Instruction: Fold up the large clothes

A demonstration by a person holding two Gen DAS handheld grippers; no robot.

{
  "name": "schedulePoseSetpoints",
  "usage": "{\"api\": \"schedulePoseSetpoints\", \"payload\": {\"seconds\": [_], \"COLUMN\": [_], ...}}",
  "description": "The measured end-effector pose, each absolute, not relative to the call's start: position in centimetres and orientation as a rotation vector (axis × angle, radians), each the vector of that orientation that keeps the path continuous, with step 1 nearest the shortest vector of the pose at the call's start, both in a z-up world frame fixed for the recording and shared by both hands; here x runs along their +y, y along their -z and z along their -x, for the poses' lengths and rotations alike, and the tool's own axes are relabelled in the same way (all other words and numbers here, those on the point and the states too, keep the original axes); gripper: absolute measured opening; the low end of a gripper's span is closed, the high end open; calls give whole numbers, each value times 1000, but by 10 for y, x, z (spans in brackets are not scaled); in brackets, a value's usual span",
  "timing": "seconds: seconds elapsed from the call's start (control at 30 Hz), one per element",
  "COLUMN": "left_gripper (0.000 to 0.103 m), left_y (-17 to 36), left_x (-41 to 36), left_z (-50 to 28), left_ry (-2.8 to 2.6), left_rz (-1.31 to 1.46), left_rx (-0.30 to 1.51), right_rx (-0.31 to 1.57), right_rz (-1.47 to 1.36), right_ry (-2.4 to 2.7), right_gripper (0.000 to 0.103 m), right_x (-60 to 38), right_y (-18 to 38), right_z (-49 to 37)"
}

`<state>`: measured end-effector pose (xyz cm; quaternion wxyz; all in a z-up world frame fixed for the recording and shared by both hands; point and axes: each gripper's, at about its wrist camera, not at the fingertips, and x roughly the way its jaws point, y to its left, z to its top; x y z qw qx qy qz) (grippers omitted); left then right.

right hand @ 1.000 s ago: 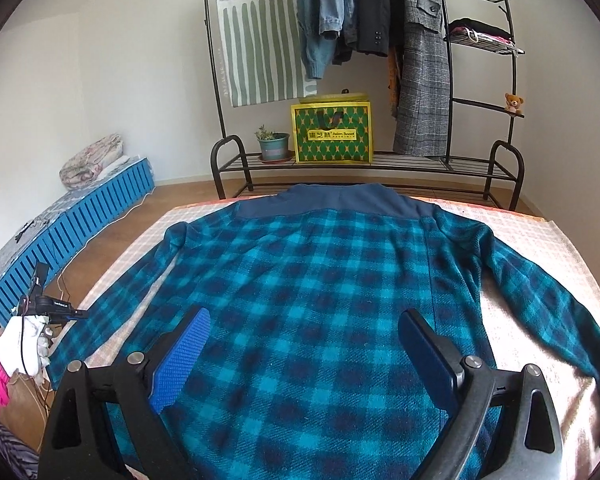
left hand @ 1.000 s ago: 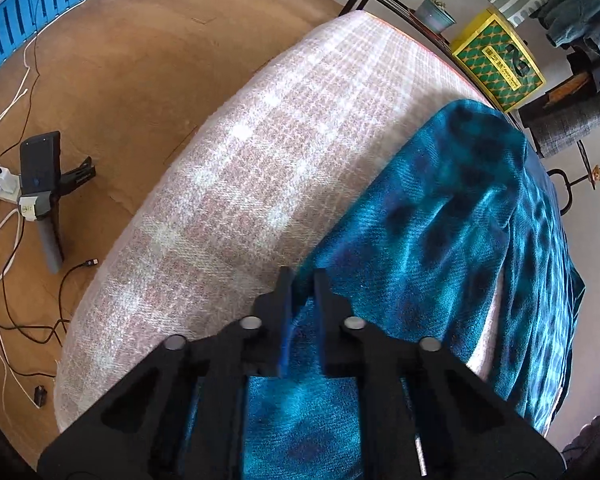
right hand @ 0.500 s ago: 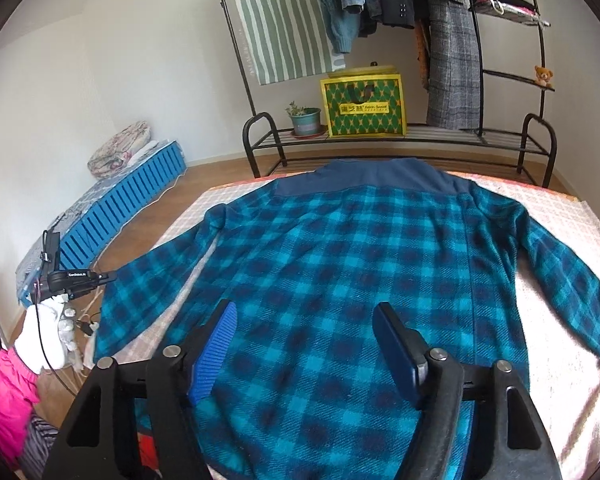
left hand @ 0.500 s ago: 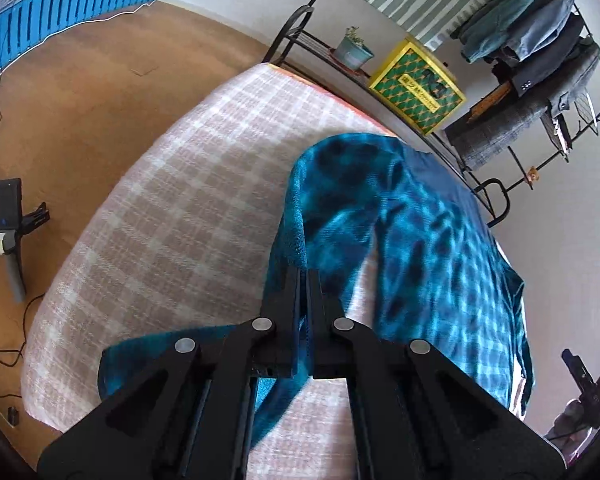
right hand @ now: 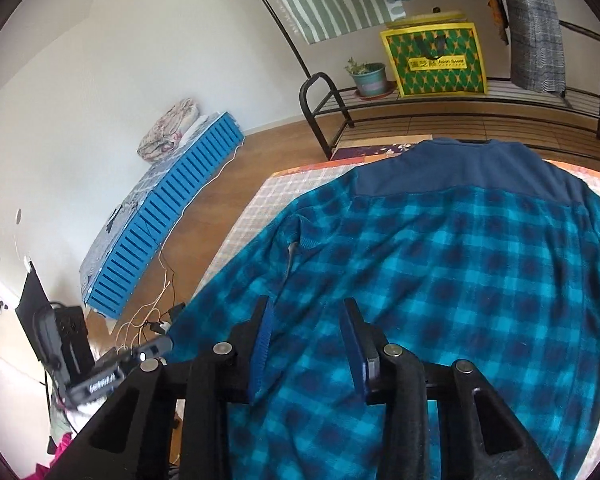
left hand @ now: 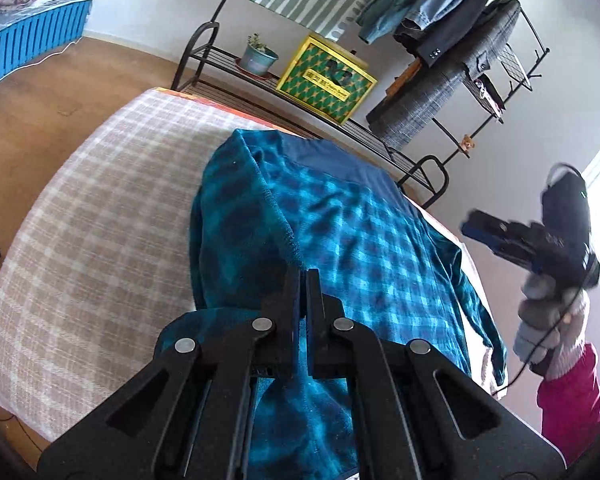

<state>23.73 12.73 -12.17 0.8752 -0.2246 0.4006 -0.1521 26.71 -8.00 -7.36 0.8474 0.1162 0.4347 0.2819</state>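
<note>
On the bed (left hand: 84,216) with its pale checked cover, the teal plaid shirt (right hand: 460,280) lies back-up, body flat, and the fold looks barely begun. The left claw (left hand: 303,280) is closed on the left sleeve (left hand: 236,216), lifting it in over the body. The right claw (right hand: 306,320) hovers over the shirt, jaws apart and empty; the right sleeve, sides and length seem unfolded.
</note>
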Motion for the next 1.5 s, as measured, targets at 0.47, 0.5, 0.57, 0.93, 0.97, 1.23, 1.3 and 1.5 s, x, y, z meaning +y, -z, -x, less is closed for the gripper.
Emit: {"api": "schedulePoseSetpoints", "payload": {"seconds": [0.47,0.5,0.57,0.93,0.97,1.23,1.3,1.5], "left_gripper": [0,0,0,0,0,0,0,5], "left_y": [123,123,124,132,132,133,134,133], "left_x": [91,90,87,71,68,32,22,-4], "left_z": [-229,-229,-229,-221,-219,-201,-197,-184], "left_ry": [425,432,446,482,488,560,582,689], "left_rz": [413,409,394,341,334,256,240,170], "left_rx": [839,841,845,880,883,916,927,973], "right_rx": [1133,1141,1155,1125,1111,1071,1097,1177], "right_rz": [-309,-301,-306,-315,-322,-414,-448,-325], "right_ry": [-629,-618,-603,-572,-571,-481,-447,-279], "right_gripper": [36,36,36,1,1,1,1,16], "right_x": [56,63,74,78,70,-21,-41,-50], "right_y": [147,152,161,172,166,168,185,219], "right_z": [-410,-419,-435,-469,-466,-447,-445,-447]}}
